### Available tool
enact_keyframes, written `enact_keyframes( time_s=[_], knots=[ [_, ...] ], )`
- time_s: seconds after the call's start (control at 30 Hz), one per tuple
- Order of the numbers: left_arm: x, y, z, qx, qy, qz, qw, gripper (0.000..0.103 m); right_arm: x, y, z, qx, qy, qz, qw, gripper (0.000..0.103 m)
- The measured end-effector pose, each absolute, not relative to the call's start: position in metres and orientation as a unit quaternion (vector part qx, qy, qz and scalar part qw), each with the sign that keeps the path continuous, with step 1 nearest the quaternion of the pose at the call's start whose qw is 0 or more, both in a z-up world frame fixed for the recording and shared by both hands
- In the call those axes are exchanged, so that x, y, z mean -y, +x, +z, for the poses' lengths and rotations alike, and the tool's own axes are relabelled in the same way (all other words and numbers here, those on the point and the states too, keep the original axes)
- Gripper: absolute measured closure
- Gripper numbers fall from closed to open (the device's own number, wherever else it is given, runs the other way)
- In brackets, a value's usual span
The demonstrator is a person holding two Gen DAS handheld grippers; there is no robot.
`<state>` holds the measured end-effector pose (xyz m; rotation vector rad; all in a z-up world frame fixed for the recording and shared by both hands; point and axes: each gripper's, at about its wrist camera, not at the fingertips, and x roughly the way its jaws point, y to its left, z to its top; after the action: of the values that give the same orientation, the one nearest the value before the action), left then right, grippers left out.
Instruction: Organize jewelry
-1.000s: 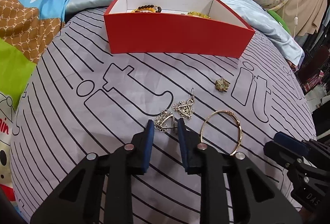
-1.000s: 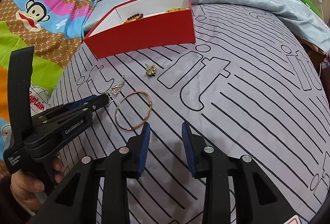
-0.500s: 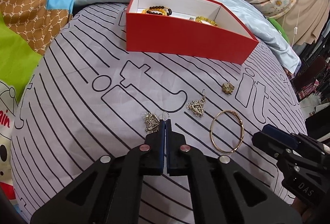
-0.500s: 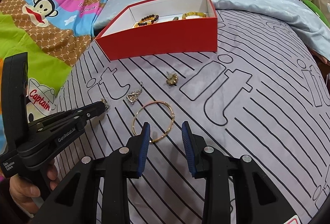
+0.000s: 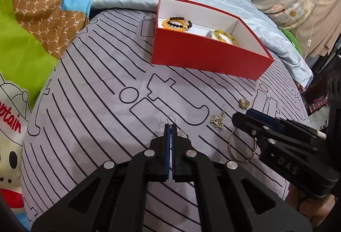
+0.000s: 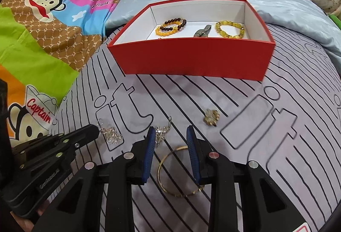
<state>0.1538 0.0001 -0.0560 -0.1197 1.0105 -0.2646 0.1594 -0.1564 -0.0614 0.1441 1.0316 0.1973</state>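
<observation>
Sitting in the red box (image 6: 191, 61) are three bracelets (image 6: 170, 27), while the left gripper (image 5: 170, 125) pinches one earring (image 6: 110, 134) and the right gripper (image 6: 170, 138) is closing around the bangle (image 6: 170, 176), with another earring (image 5: 216, 121) and a brooch (image 6: 211, 117) left on the bed (image 6: 277, 146).

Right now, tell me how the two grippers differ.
The left gripper is shut on an earring's hook; the right gripper is closing, nothing gripped yet. The left lifts its earring off the cloth; the right hangs over the gold bangle lying there. Both have blue pads.
</observation>
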Motion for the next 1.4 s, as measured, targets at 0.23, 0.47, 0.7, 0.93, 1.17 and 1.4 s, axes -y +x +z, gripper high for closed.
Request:
enact_keyframes(
  time_s=[0.23,0.47,0.7,0.93,1.17,1.4],
  knots=[
    [-0.009,0.158,-0.057,-0.483,-0.061,-0.12,0.865,0.103,0.147,0.175,-0.073,-0.5,0.064,0.098,0.858,0.088],
    [-0.013,0.16,-0.057,-0.483,-0.065,-0.12,0.865,0.103,0.143,0.182,-0.081,-0.506,0.06,0.097,0.855,0.102],
    [-0.013,0.158,-0.053,-0.481,-0.068,-0.121,0.866,0.103,0.155,0.174,-0.068,-0.49,0.072,0.091,0.864,0.103],
    [-0.009,0.16,-0.034,-0.465,-0.067,-0.134,0.873,0.103,0.178,0.16,-0.021,-0.448,0.083,0.082,0.886,0.103],
    [-0.003,0.166,-0.002,-0.44,-0.067,-0.15,0.883,0.103,0.201,0.157,0.03,-0.404,0.077,0.075,0.909,0.103],
    [0.012,0.191,0.04,-0.401,-0.056,-0.171,0.898,0.103,0.215,0.182,0.07,-0.37,0.066,0.074,0.924,0.103]
  ],
)
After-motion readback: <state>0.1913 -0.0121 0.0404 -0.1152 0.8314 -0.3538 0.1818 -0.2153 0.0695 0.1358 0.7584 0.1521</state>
